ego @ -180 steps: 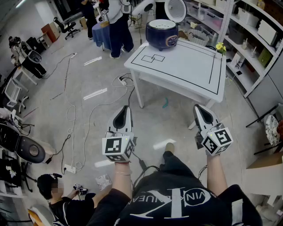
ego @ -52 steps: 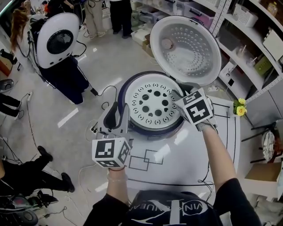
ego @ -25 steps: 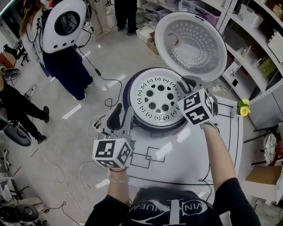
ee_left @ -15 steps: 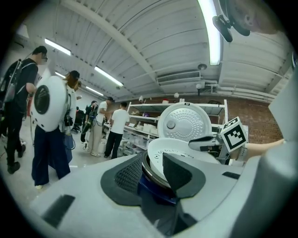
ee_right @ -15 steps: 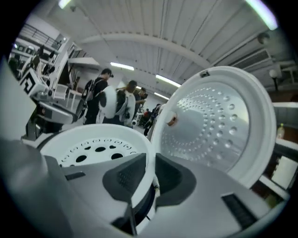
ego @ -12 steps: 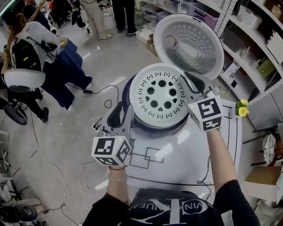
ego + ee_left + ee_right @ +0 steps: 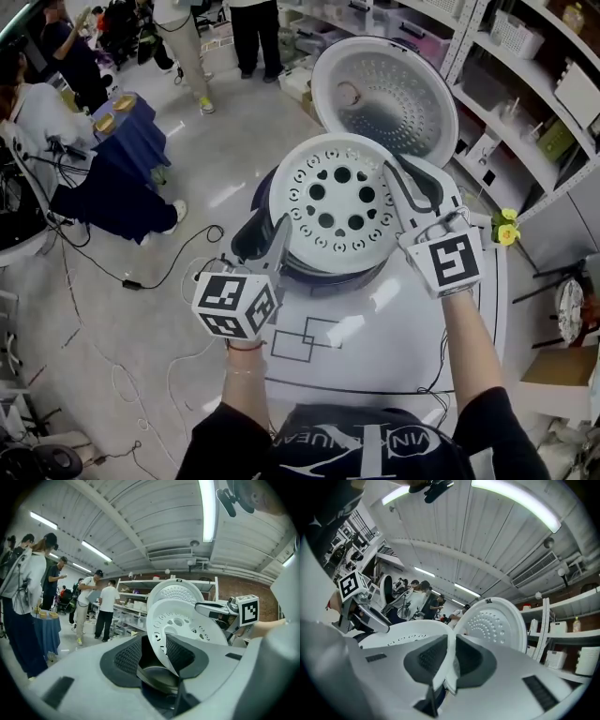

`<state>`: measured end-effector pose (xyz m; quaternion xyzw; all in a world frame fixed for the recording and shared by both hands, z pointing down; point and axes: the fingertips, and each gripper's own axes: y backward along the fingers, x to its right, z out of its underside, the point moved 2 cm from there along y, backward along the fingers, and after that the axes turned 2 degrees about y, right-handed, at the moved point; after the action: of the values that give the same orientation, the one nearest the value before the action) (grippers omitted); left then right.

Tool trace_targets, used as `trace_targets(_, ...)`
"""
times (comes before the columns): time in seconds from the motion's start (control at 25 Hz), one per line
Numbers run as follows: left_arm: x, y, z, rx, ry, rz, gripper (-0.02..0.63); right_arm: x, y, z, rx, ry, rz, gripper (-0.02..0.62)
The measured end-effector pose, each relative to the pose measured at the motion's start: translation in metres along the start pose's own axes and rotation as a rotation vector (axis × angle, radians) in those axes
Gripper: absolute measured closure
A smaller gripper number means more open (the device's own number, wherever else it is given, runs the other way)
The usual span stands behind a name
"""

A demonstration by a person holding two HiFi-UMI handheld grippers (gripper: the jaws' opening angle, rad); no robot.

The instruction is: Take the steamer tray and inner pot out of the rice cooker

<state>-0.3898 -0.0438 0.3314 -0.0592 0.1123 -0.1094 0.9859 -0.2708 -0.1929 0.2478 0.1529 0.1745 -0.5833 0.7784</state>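
The white perforated steamer tray (image 7: pixel 339 202) hangs tilted above the dark blue rice cooker (image 7: pixel 319 274), whose lid (image 7: pixel 394 94) stands open behind it. My right gripper (image 7: pixel 396 180) is shut on the tray's right rim. Its jaws have just been closing, and in the right gripper view the rim (image 7: pixel 408 632) is pinched between the pads. My left gripper (image 7: pixel 279 228) is at the tray's left rim. Its jaws have just been opening; the rim (image 7: pixel 183 625) stands between the open pads. A grey metal rim (image 7: pixel 157 679) shows below it. The tray hides the inner pot in the head view.
The cooker sits at the far end of a white table (image 7: pixel 375 337) marked with black lines. Storage shelves (image 7: pixel 553 84) run along the right, with a yellow flower (image 7: pixel 503 228) at the table's corner. People stand on the floor at the upper left.
The right gripper has lifted the steamer tray up out of the cooker and tilted it. The left gripper has moved in from beside the cooker to the tray's left rim.
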Motion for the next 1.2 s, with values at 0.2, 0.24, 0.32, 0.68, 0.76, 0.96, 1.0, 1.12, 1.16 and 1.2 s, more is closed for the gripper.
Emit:
trace_targets(0.2, 0.011, -0.004, -0.005, -0.006, -0.042, -0.02, 0.48, 0.004, 0.015, -0.014, 0.095, 0.018, 0.015, 0.543)
trace_targets(0.24, 0.011, -0.003, -0.007, -0.002, -0.05, -0.026, 0.502, 0.003, 0.016, -0.017, 0.099, 0.007, 0.02, 0.543)
trace_targets(0.32, 0.013, 0.002, -0.011, 0.013, -0.041, -0.028, 0.506, 0.002, 0.02, -0.022, 0.105, -0.023, 0.026, 0.545)
trace_targets(0.68, 0.047, 0.008, -0.032, 0.081, -0.047, 0.002, 0.517, 0.024, 0.055, -0.034, 0.144, -0.096, 0.078, 0.548)
trace_targets(0.76, 0.052, 0.009, -0.038, 0.091, -0.051, 0.018, 0.518, 0.027, 0.063, -0.036, 0.14, -0.108, 0.098, 0.548)
trace_targets(0.96, 0.079, 0.003, -0.038, 0.096, -0.057, 0.078, 0.52, 0.042, 0.091, -0.025, 0.12, -0.142, 0.15, 0.548)
trace_targets(1.0, 0.087, 0.0, -0.037, 0.094, -0.061, 0.095, 0.52, 0.046, 0.099, -0.023, 0.12, -0.143, 0.165, 0.548)
trace_targets(1.12, 0.12, -0.014, -0.033, 0.078, -0.072, 0.148, 0.522, 0.067, 0.129, -0.012, 0.102, -0.15, 0.214, 0.548)
trace_targets(1.16, 0.131, -0.019, -0.033, 0.07, -0.073, 0.165, 0.522, 0.075, 0.139, -0.008, 0.094, -0.157, 0.23, 0.549)
trace_targets(1.2, 0.14, -0.022, -0.033, 0.062, -0.074, 0.184, 0.522, 0.081, 0.147, -0.007, 0.09, -0.159, 0.247, 0.549)
